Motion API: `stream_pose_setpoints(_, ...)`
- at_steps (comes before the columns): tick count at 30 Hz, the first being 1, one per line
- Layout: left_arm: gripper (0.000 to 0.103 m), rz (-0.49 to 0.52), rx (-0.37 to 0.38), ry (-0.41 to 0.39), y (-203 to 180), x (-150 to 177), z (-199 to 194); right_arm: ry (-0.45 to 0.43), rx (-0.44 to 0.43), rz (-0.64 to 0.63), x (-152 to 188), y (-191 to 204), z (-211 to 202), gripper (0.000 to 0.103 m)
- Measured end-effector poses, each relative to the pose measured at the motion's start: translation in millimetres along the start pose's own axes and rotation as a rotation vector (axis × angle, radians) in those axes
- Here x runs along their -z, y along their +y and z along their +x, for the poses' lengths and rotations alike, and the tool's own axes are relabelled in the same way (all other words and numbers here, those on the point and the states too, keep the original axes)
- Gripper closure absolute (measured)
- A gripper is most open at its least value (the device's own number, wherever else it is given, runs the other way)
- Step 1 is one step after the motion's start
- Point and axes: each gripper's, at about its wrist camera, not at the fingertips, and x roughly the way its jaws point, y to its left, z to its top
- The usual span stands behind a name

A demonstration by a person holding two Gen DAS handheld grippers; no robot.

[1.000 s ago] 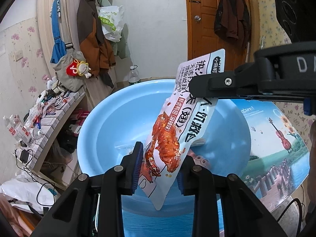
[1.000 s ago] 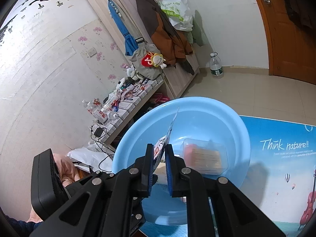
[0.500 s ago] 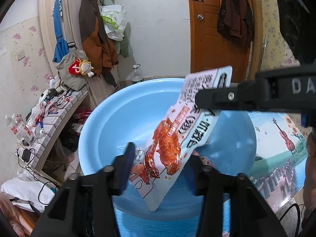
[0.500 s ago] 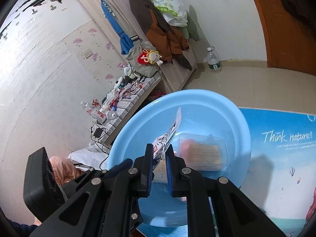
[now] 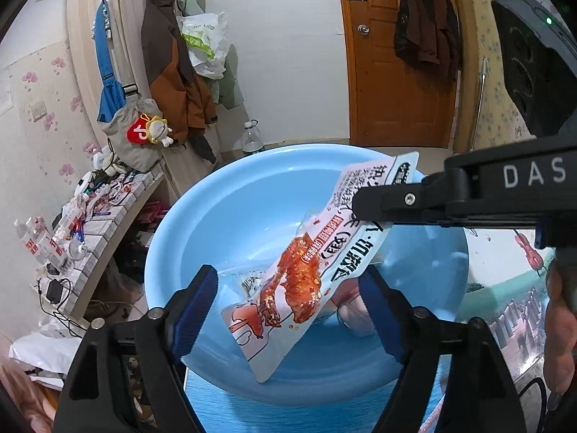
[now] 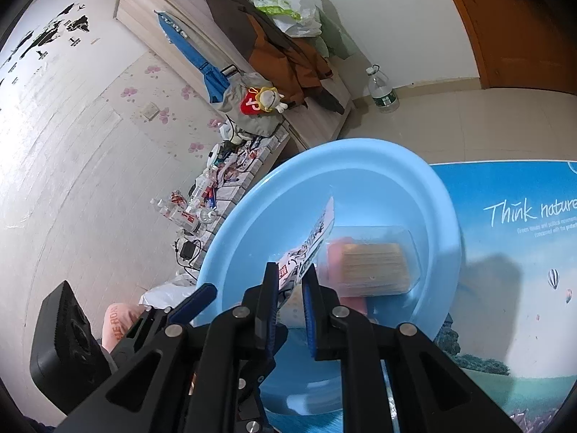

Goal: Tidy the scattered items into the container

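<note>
pouch: flat snack pouch (image 5: pixel 317 263), white w/ red food print, is held in the air over the blue basin (image 5: pixel 230 216); seen mid-frame in the left wrist view.
long axis: runs diagonally, from upper right of the frame (top edge, under the other claw) down to lower centre (free bottom corner, over the basin's near rim).
R claw: right gripper (image 6: pixel 291 281) is clamped narrow on the pouch's upper part; in its own view the pouch (image 6: pixel 310 238) is seen edge-on, standing up btw. the pads.
L claw: left gripper (image 5: pixel 288 310) is opening, jaws already wide; lower half of the pouch sits btw. the blue pads (image 5: pixel 196 310) but no pad is seen pressing on it, a gap shows on each side.
nearer hand: the pouch is carried by the R one alone, as judged; the L one is just beside it, no grip.
basin contents: clear plastic box (image 6: pixel 371 259) w/ tan contents lies on the bottom, lower centre-right in the right wrist view, just right of the hanging pouch.
key relation: the pouch hangs directly above the basin's inside, free end lowest & pointed at the near wall.
next move (judged): R clamp to be let go so the pouch drops in; the L claw prob. to be drawn clear first.
risk (judged): the bottom corner could catch on the near rim & tip outward.
</note>
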Motion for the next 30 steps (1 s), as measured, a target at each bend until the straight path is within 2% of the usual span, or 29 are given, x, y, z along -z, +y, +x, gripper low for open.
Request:
stream_pose_setpoints(4, 0.013, 0.002, -0.008, 0.002, 1, -1, 1, 0.014, 0.003, 0.020, 1, -4, 4, 0.088)
stream_pose_setpoints(11, 0.013, 0.006, -0.005, -0.004, -1, -1, -1, 0.040, 0.009, 0.035, 3, -6, 10, 0.083)
stream_pose_setpoints(12, 0.013, 0.006, -0.004, -0.005, -1, -2, -1, 0.041, 0.017, 0.030, 4, -4, 10, 0.078)
stream_pose_setpoints(13, 0.013, 0.006, -0.005, -0.006, -1, -2, -1, 0.039, 0.030, 0.022, 4, -3, 9, 0.068)
stream_pose_setpoints(14, 0.013, 0.006, -0.006, -0.006, 0, -2, -2, 0.031, 0.042, 0.015, 5, -1, 8, 0.066)
stream_pose_setpoints(30, 0.012, -0.002, -0.012, -0.004, 3, -1, -8, 0.019, 0.080, -0.034, 7, 10, 1, 0.062)
